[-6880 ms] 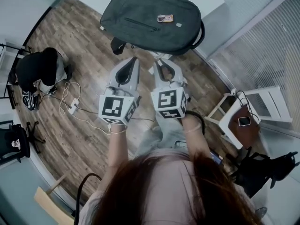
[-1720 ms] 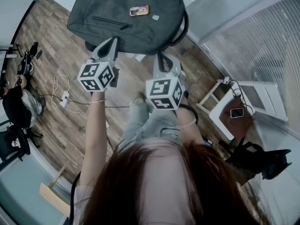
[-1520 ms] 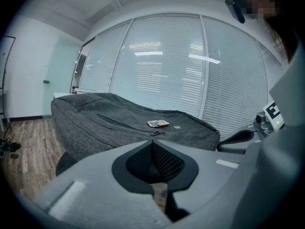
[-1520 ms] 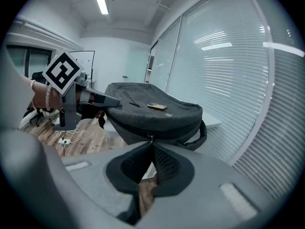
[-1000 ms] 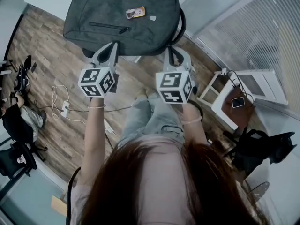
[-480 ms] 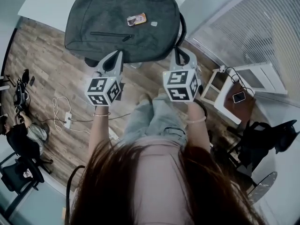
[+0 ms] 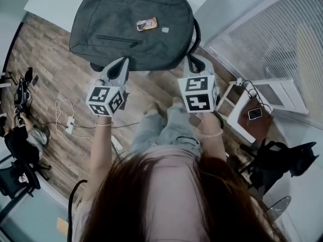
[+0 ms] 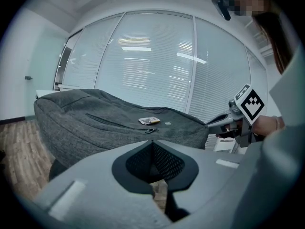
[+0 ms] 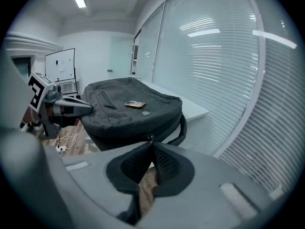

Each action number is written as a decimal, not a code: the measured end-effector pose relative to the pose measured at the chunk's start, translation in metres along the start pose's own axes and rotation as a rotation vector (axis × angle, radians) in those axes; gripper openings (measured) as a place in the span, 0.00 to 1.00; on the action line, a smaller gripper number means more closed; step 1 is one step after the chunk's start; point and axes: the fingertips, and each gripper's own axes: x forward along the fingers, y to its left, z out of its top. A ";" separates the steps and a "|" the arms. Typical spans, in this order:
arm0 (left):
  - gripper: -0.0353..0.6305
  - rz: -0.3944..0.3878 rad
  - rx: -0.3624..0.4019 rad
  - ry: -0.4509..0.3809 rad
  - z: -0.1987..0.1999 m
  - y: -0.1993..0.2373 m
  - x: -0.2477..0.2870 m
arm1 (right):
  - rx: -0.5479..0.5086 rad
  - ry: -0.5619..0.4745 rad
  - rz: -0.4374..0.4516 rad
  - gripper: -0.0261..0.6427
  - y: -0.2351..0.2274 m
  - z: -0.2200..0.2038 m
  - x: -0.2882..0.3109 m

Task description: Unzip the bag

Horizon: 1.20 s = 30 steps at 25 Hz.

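Bag (image 7: 131,26) zipped up on table (image 7: 48,4), left tool (image 7: 124,60) and right tool (image 7: 190,57) both clenched shut, tips right at its near edge.

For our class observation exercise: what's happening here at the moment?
A person faces a grey backpack lying flat on a white table. The left hand-held gripper and right hand-held gripper both point at its near edge, jaws together, nothing between them. The backpack looks zipped shut; unzipping has not begun.
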 end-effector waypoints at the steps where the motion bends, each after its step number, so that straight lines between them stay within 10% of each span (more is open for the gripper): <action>1: 0.06 -0.001 0.002 0.001 0.000 0.000 0.000 | 0.007 0.001 0.014 0.05 0.000 0.000 0.000; 16: 0.06 -0.009 0.020 -0.005 -0.002 -0.002 0.001 | 0.097 0.040 0.238 0.05 -0.014 -0.001 0.010; 30: 0.06 -0.011 0.016 -0.024 0.001 -0.002 0.000 | -0.011 0.034 0.264 0.05 -0.036 0.011 0.026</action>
